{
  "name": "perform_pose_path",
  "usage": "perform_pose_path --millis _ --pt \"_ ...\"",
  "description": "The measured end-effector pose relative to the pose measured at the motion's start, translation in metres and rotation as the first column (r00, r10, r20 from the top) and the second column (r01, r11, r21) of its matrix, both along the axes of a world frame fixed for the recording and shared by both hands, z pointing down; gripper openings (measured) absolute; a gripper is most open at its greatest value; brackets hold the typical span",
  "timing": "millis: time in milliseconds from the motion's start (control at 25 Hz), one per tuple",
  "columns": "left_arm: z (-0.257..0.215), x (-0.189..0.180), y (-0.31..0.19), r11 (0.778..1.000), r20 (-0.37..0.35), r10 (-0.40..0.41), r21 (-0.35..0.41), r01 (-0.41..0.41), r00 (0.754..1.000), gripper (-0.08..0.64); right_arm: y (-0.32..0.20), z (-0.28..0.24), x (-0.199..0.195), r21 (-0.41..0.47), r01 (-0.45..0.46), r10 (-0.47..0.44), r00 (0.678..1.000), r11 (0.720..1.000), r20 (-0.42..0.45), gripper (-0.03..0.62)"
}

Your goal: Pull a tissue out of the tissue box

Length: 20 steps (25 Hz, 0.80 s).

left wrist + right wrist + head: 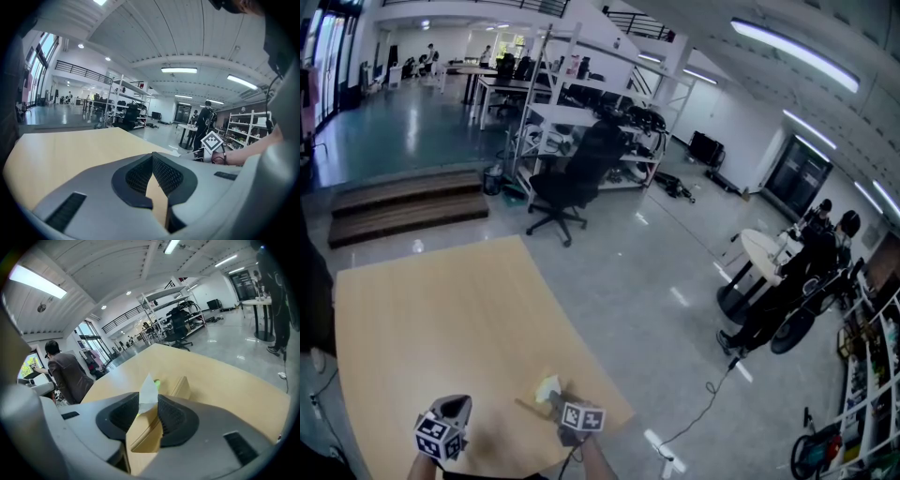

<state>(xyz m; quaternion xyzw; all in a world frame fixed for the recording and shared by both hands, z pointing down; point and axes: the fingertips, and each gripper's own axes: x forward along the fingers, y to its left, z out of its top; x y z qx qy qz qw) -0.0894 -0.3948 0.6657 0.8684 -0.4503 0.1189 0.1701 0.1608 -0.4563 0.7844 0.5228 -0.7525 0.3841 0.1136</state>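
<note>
The right tool (149, 403) is pinching the tissue (148, 387) standing between its jaws, with the tissue box (182, 385) just beneath it on the bench (225, 380). The left tool (153, 158) is sitting pressed together, empty. Pulling straight up, slowly, should be keeping the box from lifting.

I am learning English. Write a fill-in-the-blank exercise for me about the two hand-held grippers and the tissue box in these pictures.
1. The white tissue stands pinched between the jaws of the ____ hand-held gripper.
2. The left hand-held gripper has its jaws together and holds ____.
3. The tissue box rests on the wooden ____.

Missing words: right; nothing; table.
</note>
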Motion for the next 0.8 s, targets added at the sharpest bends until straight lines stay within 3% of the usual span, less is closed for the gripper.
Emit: perform_pose_path --millis 280,440,800 --pt "0.0031 -0.0041 -0.0051 1.000 0.000 -0.015 -0.005 0.015 1.000 0.008 -0.0039 0.0023 -0.0028 0.009 0.040 -0.040 0.999 0.999 -0.027 0.114" --pt "0.0030 -0.0077 -0.0055 1.000 0.000 -0.020 -0.004 0.020 1.000 0.008 -0.0024 0.0054 -0.0038 0.000 0.045 -0.045 0.997 0.999 -0.065 0.021" --pt "0.0002 -0.0070 -0.0054 1.000 -0.006 -0.025 -0.002 0.025 1.000 0.008 -0.0020 -0.0016 -0.0025 0.019 0.056 -0.054 0.994 0.998 -0.100 0.002"
